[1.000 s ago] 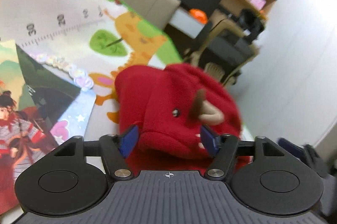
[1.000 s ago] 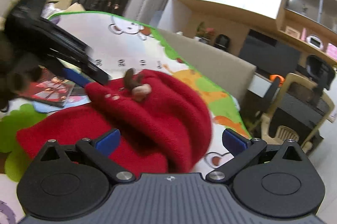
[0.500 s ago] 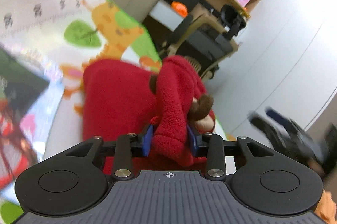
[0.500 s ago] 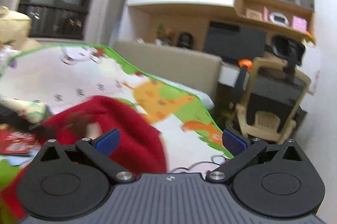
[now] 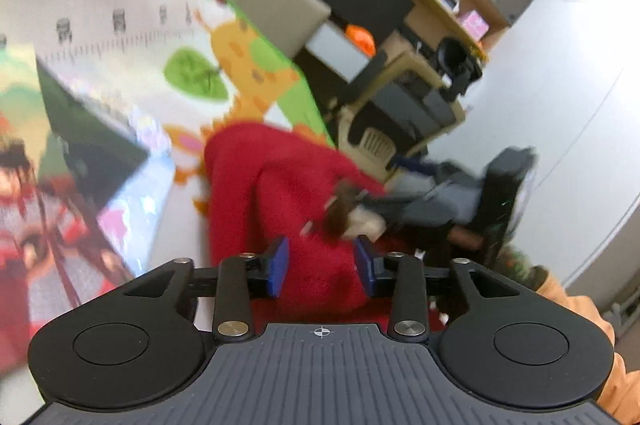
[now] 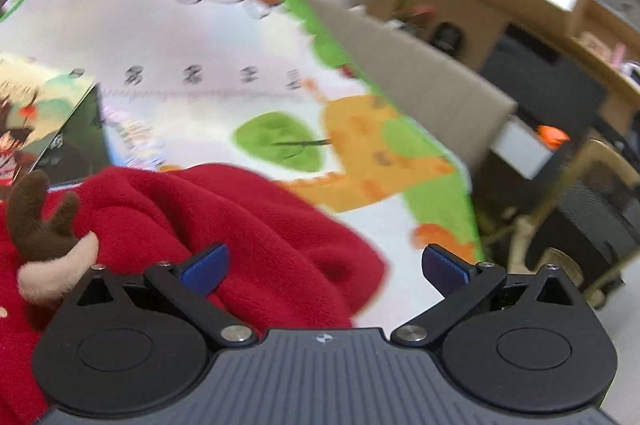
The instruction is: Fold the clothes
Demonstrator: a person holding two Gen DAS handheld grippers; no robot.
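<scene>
My left gripper pinches the soft, floppy red fleece garment; right gripper gapes open, so I'd grab its edge.

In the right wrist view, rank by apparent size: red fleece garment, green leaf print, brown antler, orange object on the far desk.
1. red fleece garment, though nearness inflates it
2. green leaf print
3. brown antler, close to the camera, so unsure against the leaf
4. orange object
</scene>
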